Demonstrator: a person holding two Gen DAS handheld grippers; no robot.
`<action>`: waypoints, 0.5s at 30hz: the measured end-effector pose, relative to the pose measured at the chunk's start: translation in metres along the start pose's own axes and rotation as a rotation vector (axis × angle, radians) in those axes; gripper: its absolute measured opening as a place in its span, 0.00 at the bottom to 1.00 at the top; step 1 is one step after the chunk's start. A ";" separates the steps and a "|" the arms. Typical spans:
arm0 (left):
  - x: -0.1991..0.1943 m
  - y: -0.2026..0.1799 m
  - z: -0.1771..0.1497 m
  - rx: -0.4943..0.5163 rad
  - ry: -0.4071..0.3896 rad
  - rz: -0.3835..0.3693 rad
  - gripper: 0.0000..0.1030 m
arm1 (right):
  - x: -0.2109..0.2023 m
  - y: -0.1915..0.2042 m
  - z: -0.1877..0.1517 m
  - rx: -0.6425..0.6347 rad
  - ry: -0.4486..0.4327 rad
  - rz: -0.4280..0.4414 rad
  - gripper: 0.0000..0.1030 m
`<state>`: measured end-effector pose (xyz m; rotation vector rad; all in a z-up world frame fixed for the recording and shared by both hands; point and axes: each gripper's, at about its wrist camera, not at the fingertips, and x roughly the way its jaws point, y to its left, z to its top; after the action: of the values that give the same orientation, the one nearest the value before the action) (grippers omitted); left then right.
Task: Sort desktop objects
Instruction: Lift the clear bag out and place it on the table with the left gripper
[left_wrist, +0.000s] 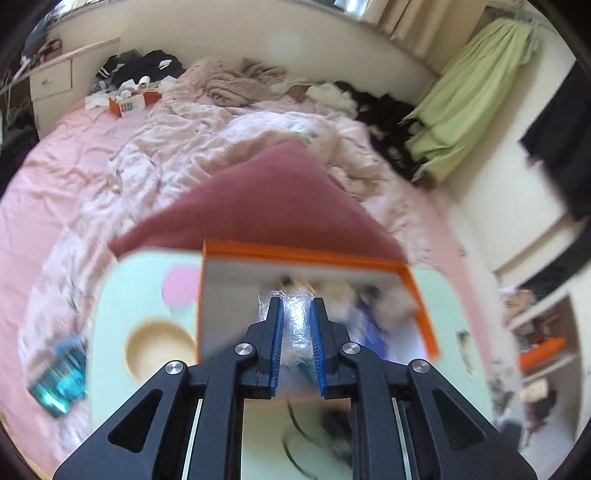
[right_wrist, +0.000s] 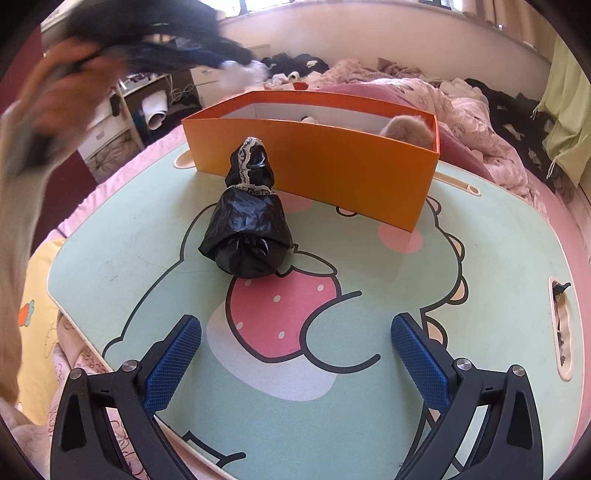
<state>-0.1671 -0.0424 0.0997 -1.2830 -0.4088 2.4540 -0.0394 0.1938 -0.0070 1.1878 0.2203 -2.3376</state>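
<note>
My left gripper (left_wrist: 297, 306) is shut on a crumpled clear plastic wrap (left_wrist: 298, 325) and holds it above the open orange box (left_wrist: 421, 291), which holds several soft items. In the right wrist view the left gripper (right_wrist: 221, 61) is a blur above the orange box (right_wrist: 314, 166), with the white bundle (right_wrist: 240, 75) in its tip. A black plastic bag roll (right_wrist: 247, 221) with a lace band lies on the mint cartoon lap table (right_wrist: 480, 295), in front of the box. My right gripper (right_wrist: 295, 350) is open and empty, low over the table's near side.
The lap table (left_wrist: 110, 314) sits on a pink bed (left_wrist: 55, 177) with rumpled bedding and a maroon pillow (left_wrist: 258, 199). A round cup recess (left_wrist: 155, 350) is in the table's corner. A teal packet (left_wrist: 59, 376) lies on the bed beside it. Drawers (right_wrist: 110, 125) stand at left.
</note>
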 end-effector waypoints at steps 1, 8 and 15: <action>-0.005 0.000 -0.013 0.001 -0.005 0.000 0.16 | 0.000 -0.002 0.000 -0.001 0.001 -0.001 1.00; -0.004 0.009 -0.080 -0.048 -0.088 -0.072 0.46 | 0.001 0.000 0.000 -0.010 0.006 -0.015 1.00; -0.025 0.012 -0.131 -0.083 -0.206 0.028 0.78 | 0.001 0.000 -0.002 -0.016 0.007 -0.021 1.00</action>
<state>-0.0466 -0.0511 0.0414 -1.0762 -0.5543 2.6277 -0.0384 0.1938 -0.0088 1.1916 0.2543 -2.3454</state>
